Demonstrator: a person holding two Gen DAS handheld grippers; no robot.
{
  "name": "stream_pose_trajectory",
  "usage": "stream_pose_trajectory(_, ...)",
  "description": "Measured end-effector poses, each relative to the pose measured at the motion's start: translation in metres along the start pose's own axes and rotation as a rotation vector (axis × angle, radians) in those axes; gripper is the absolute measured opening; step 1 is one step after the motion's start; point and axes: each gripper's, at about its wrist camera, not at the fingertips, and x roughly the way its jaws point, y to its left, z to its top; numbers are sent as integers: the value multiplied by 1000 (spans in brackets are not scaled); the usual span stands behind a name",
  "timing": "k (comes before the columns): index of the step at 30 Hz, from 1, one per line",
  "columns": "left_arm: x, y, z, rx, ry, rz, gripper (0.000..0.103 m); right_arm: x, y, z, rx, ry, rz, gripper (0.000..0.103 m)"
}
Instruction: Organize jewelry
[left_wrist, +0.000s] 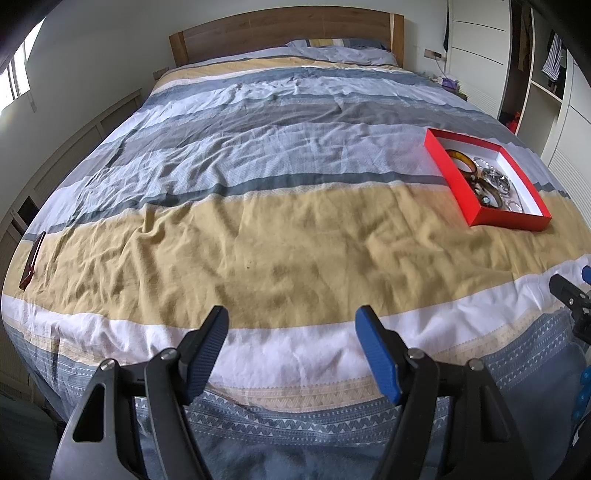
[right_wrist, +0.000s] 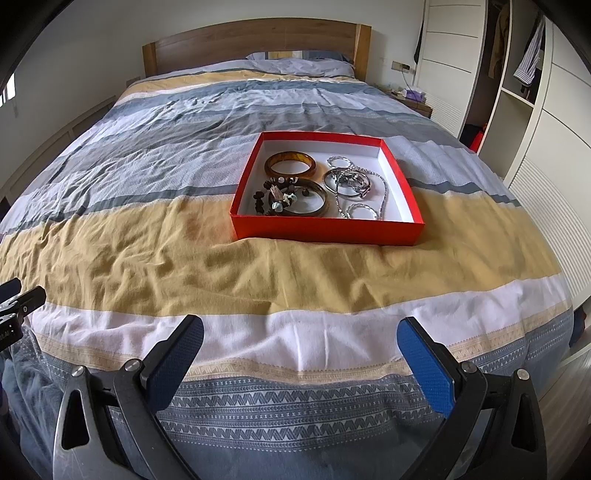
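A red box (right_wrist: 325, 230) with a white inside lies on the striped bedspread (right_wrist: 184, 258); it also shows at the right in the left wrist view (left_wrist: 454, 177). In it lie an amber bangle (right_wrist: 290, 163), a darker brown bangle (right_wrist: 314, 199), dark beads (right_wrist: 269, 201), silver bangles (right_wrist: 347, 182) and a silver chain (right_wrist: 384, 192). My left gripper (left_wrist: 291, 317) is open and empty over the foot of the bed. My right gripper (right_wrist: 301, 328) is open and empty, well short of the box.
A dark red flat object (left_wrist: 32, 260) lies at the bed's left edge. A wooden headboard (right_wrist: 255, 40) and pillow (right_wrist: 299, 61) are at the far end. White wardrobes (right_wrist: 546, 122) stand at the right. The right gripper's tip shows in the left wrist view (left_wrist: 569, 295).
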Motion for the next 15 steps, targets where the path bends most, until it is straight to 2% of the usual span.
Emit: stream_pose_trajectory(15,0,2,-3,-1,3,2,70,-2,1,0,2,0,-17,102)
